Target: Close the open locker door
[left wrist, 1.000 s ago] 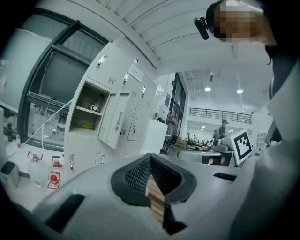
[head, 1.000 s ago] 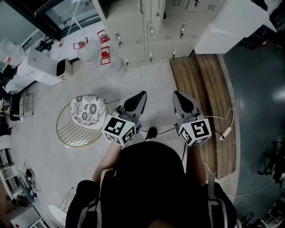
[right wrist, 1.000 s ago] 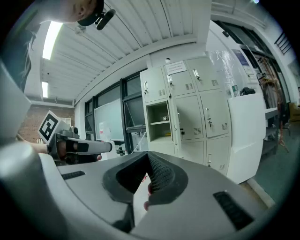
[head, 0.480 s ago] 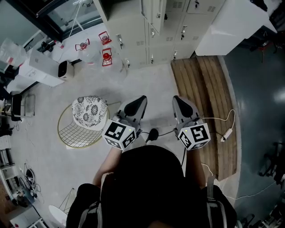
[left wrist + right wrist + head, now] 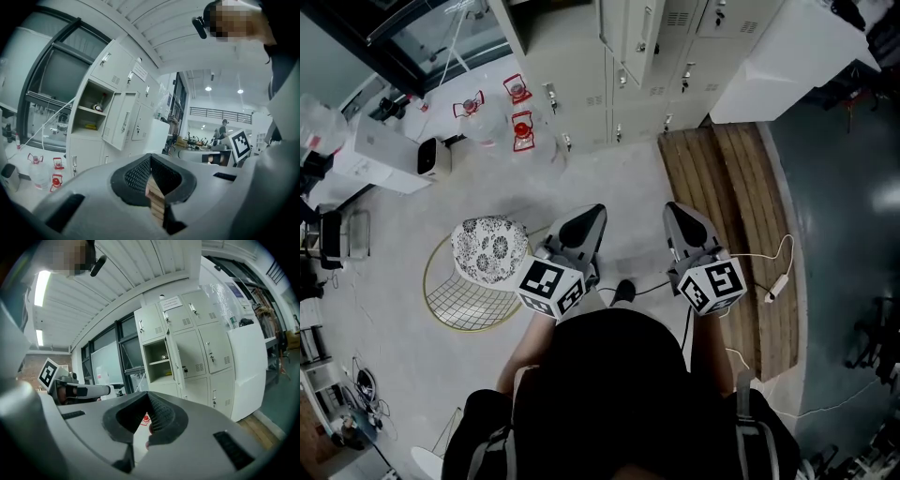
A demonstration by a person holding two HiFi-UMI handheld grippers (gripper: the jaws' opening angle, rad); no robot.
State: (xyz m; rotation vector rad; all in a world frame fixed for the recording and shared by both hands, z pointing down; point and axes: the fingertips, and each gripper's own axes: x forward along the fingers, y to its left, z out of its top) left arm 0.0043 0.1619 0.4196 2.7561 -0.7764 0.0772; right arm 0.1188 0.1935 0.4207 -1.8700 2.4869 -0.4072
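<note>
The beige locker bank (image 5: 581, 66) stands ahead at the top of the head view. One locker door (image 5: 637, 42) hangs open. In the left gripper view the open door (image 5: 121, 121) swings out beside its shelved compartment (image 5: 91, 110). In the right gripper view the same door (image 5: 172, 357) shows nearly edge-on beside the compartment (image 5: 159, 359). My left gripper (image 5: 598, 209) and right gripper (image 5: 672, 207) are held side by side in front of me, well short of the lockers. Both are shut, with nothing between their jaws.
A wire chair with a patterned cushion (image 5: 487, 242) stands to my left. A wooden platform (image 5: 722, 187) runs along the right, with a cable and power strip (image 5: 773, 277) on it. A white cabinet (image 5: 787, 56) adjoins the lockers. Red-topped jugs (image 5: 521, 122) stand at the lockers' left foot.
I have stepped toward the lockers, which sit lower and nearer in the head view. Both grippers keep their pose ahead of me and stay shut.
</note>
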